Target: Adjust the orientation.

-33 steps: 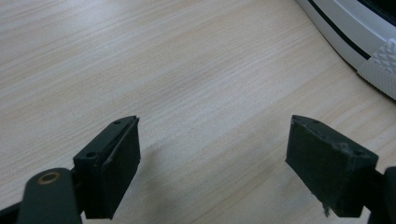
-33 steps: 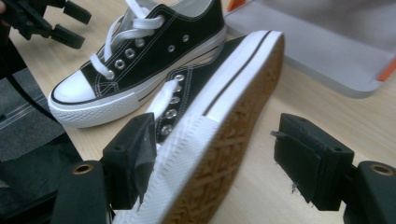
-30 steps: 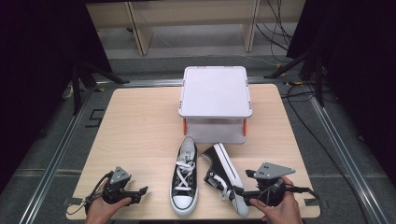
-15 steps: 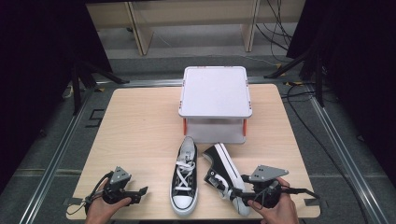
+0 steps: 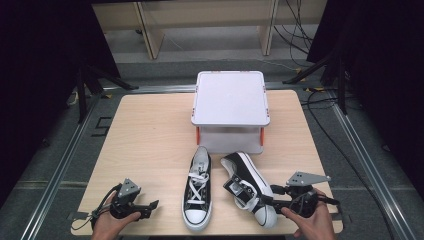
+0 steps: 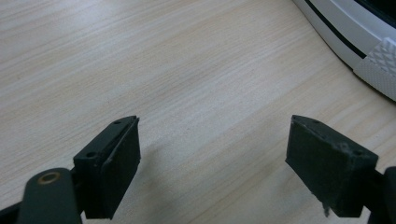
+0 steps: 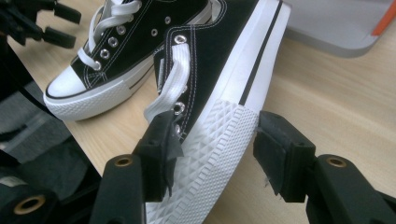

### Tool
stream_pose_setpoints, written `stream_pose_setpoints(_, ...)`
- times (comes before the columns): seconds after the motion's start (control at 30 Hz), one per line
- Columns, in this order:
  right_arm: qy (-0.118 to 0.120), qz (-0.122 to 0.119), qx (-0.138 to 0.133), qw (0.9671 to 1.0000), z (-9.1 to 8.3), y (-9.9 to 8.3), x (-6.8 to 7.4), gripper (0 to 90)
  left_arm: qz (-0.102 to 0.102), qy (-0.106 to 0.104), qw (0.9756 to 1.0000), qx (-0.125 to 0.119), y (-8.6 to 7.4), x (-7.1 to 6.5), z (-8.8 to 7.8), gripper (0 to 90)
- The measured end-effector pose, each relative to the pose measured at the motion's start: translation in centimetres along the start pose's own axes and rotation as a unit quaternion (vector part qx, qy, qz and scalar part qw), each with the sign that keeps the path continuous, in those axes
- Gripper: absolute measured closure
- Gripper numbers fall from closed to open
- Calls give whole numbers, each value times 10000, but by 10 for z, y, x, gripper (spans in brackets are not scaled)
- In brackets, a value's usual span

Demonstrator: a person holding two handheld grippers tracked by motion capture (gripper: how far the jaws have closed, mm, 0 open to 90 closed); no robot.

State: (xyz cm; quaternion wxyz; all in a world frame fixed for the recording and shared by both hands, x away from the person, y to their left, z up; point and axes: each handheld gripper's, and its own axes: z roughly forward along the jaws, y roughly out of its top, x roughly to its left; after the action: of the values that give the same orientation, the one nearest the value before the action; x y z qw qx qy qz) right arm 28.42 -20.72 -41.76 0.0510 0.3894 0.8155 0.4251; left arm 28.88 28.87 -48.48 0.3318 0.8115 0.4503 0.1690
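Two black canvas sneakers with white soles lie near the table's front edge. The left shoe (image 5: 196,192) stands upright, toe toward me. Beside it the right shoe (image 5: 247,182) lies tilted on its side. My right gripper (image 5: 267,202) has its jaws around that shoe's toe; they have just been closing. In the right gripper view (image 7: 212,135) one pad presses the upper by the lace and the other meets the ribbed sole (image 7: 219,140). At the front left my left gripper (image 5: 152,205) rests open over bare wood (image 6: 212,140), with the left shoe's sole (image 6: 355,37) just beyond it.
A white lidded box (image 5: 229,107) with orange latches stands behind the shoes at mid-table. The wooden table (image 5: 150,135) has bare surface on its left half. Dark stands and cables surround the table on the floor.
My right gripper has slid left toward the tilted shoe's toe, and its jaws have narrowed around it. The left gripper and both shoes have stayed where they were.
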Motion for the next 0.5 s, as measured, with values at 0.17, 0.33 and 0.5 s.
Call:
stream_pose_setpoints(0.17,-101,112,-97,9998,-2,-2,-3,499,53,4,10000,1,0,1,0,173)
stream_pose_setpoints(0.33,-105,264,-51,9996,-3,-2,-3,506,140,-21,9999,21,0,2,0,173)
stream_pose_setpoints(0.5,-167,160,-89,9997,-4,-2,-5,509,171,-27,9998,-5,0,2,0,173)
